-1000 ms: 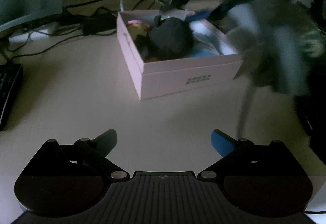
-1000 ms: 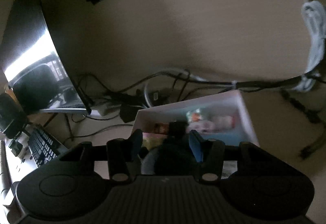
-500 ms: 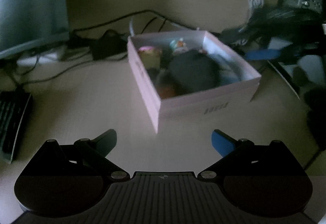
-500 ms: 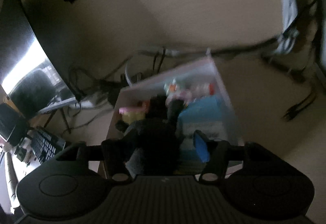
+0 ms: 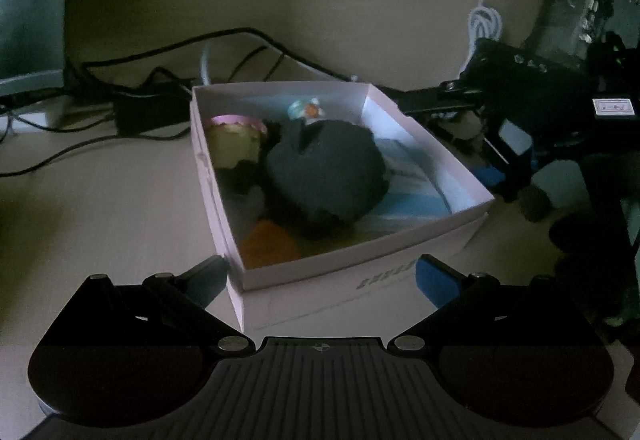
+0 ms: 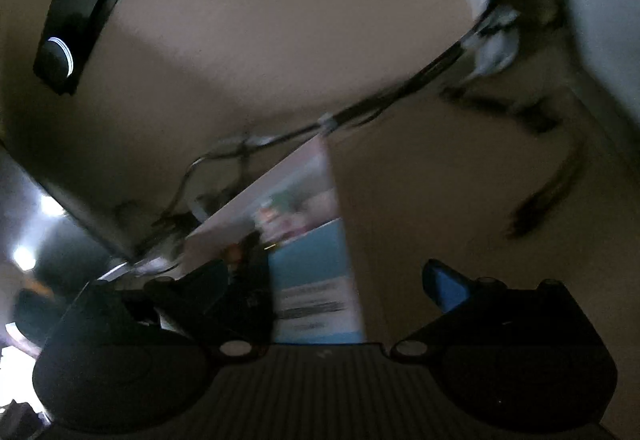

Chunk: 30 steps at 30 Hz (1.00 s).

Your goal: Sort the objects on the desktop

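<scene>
An open pink box (image 5: 400,244) stands on the pale desk. In it lie a dark grey soft bundle (image 5: 332,176), a pink-and-yellow cupcake-like item (image 5: 236,140), a small teal-and-orange toy (image 5: 306,110), an orange piece (image 5: 268,244) and a blue packet (image 5: 416,204). My left gripper (image 5: 320,274) is open, low before the box, with the near corner between its fingers and untouched. My right gripper (image 6: 326,272) is opening wide over the box (image 6: 296,176) and grips nothing. The dark bundle (image 6: 248,292) lies by its left finger. One blue pad (image 5: 490,174) of it shows beside the box's right wall.
Black cables and a power adapter (image 5: 148,116) lie behind the box. A monitor (image 5: 32,0) stands at the far left. A coiled white cable (image 5: 486,22) hangs at the back right, with dark equipment (image 5: 592,20) beyond. A black speaker bar (image 6: 80,0) sits against the wall.
The right gripper, which held the dark bundle over the box, has opened, let it go into the box and drawn off to the right while rolling. The left gripper came closer to the box.
</scene>
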Each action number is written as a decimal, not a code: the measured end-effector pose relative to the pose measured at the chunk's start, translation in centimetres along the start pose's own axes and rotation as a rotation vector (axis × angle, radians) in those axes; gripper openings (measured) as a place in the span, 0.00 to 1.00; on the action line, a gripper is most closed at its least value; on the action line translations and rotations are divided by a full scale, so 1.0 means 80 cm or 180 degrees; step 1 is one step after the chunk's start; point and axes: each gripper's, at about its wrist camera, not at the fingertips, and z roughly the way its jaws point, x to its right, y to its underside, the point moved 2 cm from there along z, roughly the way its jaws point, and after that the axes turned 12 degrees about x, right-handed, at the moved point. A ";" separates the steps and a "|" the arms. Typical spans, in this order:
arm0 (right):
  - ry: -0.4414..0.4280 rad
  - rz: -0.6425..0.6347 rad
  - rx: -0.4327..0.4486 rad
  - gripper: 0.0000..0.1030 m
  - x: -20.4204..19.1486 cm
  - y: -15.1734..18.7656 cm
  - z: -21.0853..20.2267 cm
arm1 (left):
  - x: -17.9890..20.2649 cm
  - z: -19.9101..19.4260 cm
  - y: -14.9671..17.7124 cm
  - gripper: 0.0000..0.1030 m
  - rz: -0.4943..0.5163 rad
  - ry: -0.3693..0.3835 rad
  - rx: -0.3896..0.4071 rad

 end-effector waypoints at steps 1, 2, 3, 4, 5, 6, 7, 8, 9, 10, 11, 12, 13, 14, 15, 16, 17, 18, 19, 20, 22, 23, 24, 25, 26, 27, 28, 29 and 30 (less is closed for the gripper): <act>0.0070 -0.0080 0.0050 1.00 -0.006 0.003 0.000 | -0.003 -0.001 0.001 0.99 -0.0022 0.0025 0.0016; 0.0140 -0.0218 0.0060 1.00 -0.017 0.009 0.001 | -0.007 -0.004 0.002 0.99 -0.0044 0.0023 0.0034; 0.0192 -0.0361 0.0046 1.00 -0.027 0.016 0.003 | -0.008 -0.007 0.003 0.99 -0.0058 -0.0003 0.0048; 0.0217 -0.0433 0.0025 1.00 -0.035 0.024 0.003 | -0.011 -0.012 0.004 0.99 -0.0063 -0.0052 0.0058; 0.0220 -0.0465 0.0001 1.00 -0.043 0.031 0.003 | -0.017 -0.020 0.006 0.99 -0.0070 -0.0095 0.0059; 0.0190 -0.0492 -0.0050 1.00 -0.052 0.039 0.003 | -0.026 -0.031 0.009 0.99 -0.0099 -0.0154 0.0057; 0.0138 -0.0525 -0.0115 1.00 -0.062 0.047 0.005 | -0.038 -0.044 0.013 0.99 -0.0146 -0.0215 0.0056; 0.0062 -0.0554 -0.0187 1.00 -0.072 0.055 0.008 | -0.050 -0.058 0.017 0.99 -0.0193 -0.0273 0.0060; -0.0032 -0.0576 -0.0263 1.00 -0.084 0.064 0.013 | -0.060 -0.070 0.021 0.99 -0.0243 -0.0335 0.0073; -0.0123 -0.0580 -0.0332 1.00 -0.094 0.072 0.020 | -0.071 -0.082 0.024 0.99 -0.0288 -0.0412 0.0089; -0.0208 -0.0577 -0.0388 1.00 -0.105 0.079 0.029 | -0.082 -0.092 0.027 0.99 -0.0319 -0.0524 0.0106; -0.0290 -0.0597 -0.0433 1.00 -0.118 0.088 0.040 | -0.091 -0.097 0.028 0.99 -0.0324 -0.0613 0.0115; -0.0347 -0.0644 -0.0460 1.00 -0.131 0.095 0.052 | -0.101 -0.100 0.027 0.99 -0.0323 -0.0699 0.0123; -0.0379 -0.0702 -0.0471 1.00 -0.144 0.101 0.064 | -0.113 -0.100 0.025 0.99 -0.0346 -0.0792 0.0138; -0.0393 -0.0751 -0.0471 1.00 -0.158 0.107 0.076 | -0.123 -0.101 0.022 0.99 -0.0380 -0.0860 0.0154; -0.0405 -0.0794 -0.0473 1.00 -0.170 0.115 0.086 | -0.133 -0.101 0.020 0.99 -0.0409 -0.0919 0.0176; -0.0408 -0.0830 -0.0473 1.00 -0.178 0.119 0.097 | -0.141 -0.101 0.019 0.99 -0.0421 -0.0956 0.0200; -0.0407 -0.0870 -0.0470 1.00 -0.186 0.123 0.106 | -0.148 -0.100 0.018 0.99 -0.0421 -0.0981 0.0224; -0.0388 -0.0906 -0.0469 1.00 -0.191 0.124 0.112 | -0.151 -0.097 0.017 0.99 -0.0419 -0.1003 0.0236; -0.0379 -0.0946 -0.0474 1.00 -0.195 0.128 0.115 | -0.152 -0.097 0.016 0.99 -0.0417 -0.1018 0.0243; -0.0420 -0.0992 -0.0490 1.00 -0.195 0.126 0.113 | -0.150 -0.098 0.017 0.99 -0.0440 -0.1063 0.0253; -0.0458 -0.0984 -0.0491 1.00 -0.193 0.126 0.108 | -0.146 -0.101 0.020 0.99 -0.0462 -0.1087 0.0265; -0.0470 -0.0972 -0.0462 1.00 -0.189 0.126 0.100 | -0.142 -0.104 0.023 0.99 -0.0483 -0.1119 0.0269; -0.0451 -0.0981 -0.0410 1.00 -0.185 0.126 0.091 | -0.138 -0.109 0.027 1.00 -0.0502 -0.1176 0.0268; -0.0415 -0.1017 -0.0352 1.00 -0.181 0.124 0.080 | -0.133 -0.113 0.034 1.00 -0.0522 -0.1267 0.0270; -0.0372 -0.1089 -0.0286 1.00 -0.177 0.124 0.067 | -0.126 -0.118 0.044 1.00 -0.0542 -0.1371 0.0278; -0.0324 -0.1189 -0.0223 1.00 -0.172 0.124 0.052 | -0.120 -0.123 0.052 1.00 -0.0556 -0.1439 0.0286; -0.0282 -0.1317 -0.0161 1.00 -0.170 0.128 0.039 | -0.109 -0.128 0.063 1.00 -0.0552 -0.1489 0.0296; -0.0253 -0.1488 -0.0105 1.00 -0.166 0.135 0.023 | -0.100 -0.130 0.070 1.00 -0.0522 -0.1524 0.0305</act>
